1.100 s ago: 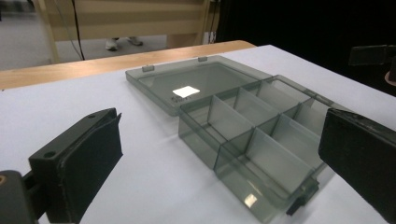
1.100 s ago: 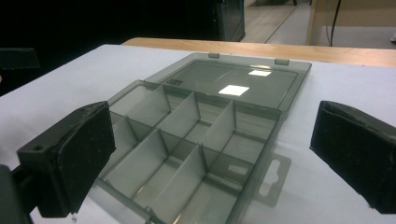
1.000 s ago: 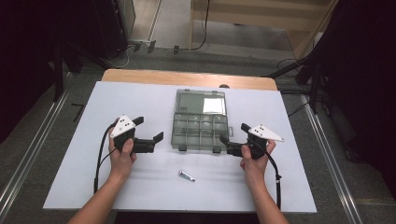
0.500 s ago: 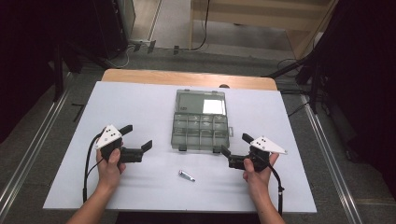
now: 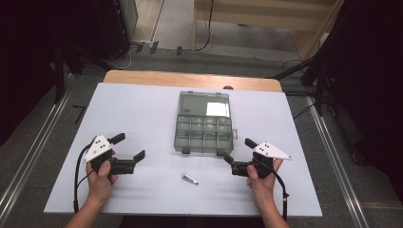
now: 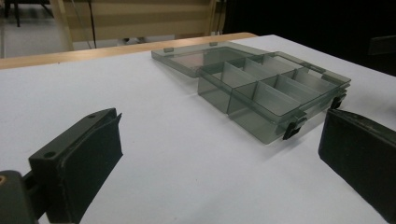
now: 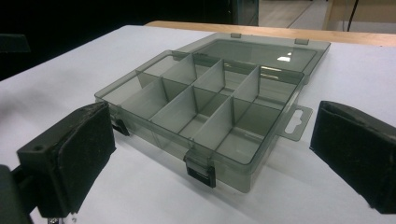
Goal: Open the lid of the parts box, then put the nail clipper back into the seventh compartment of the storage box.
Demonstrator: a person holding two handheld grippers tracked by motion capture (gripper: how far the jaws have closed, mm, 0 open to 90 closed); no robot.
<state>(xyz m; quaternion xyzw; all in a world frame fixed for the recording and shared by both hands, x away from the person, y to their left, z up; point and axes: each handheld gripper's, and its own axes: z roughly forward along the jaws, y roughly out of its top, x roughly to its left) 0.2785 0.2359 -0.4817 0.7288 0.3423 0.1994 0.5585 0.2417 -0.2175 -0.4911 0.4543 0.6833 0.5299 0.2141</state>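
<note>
A smoky transparent compartment box (image 5: 204, 134) lies open at mid table, its lid (image 5: 205, 103) folded flat behind it and its several cells empty. In front of it a small metal bolt (image 5: 190, 178) rests on the white sheet. My left gripper (image 5: 128, 147) hovers left of the box, held by a hand, open and empty. My right gripper (image 5: 239, 150) stands open and empty just right of the box's front corner. In the left gripper view the box (image 6: 273, 91) sits ahead to the right, beyond the wide-apart jaws. The right gripper view has the box (image 7: 205, 105) close ahead, its front latch (image 7: 200, 170) facing me.
The white table top (image 5: 138, 111) ends at a wooden strip (image 5: 190, 79) on the far side. Metal rails (image 5: 33, 142) run along the floor on both sides. Dark equipment and cables stand beyond the table.
Both grippers have drawn back from the box's sides toward the person and outward, staying open. The box and the bolt have not moved.
</note>
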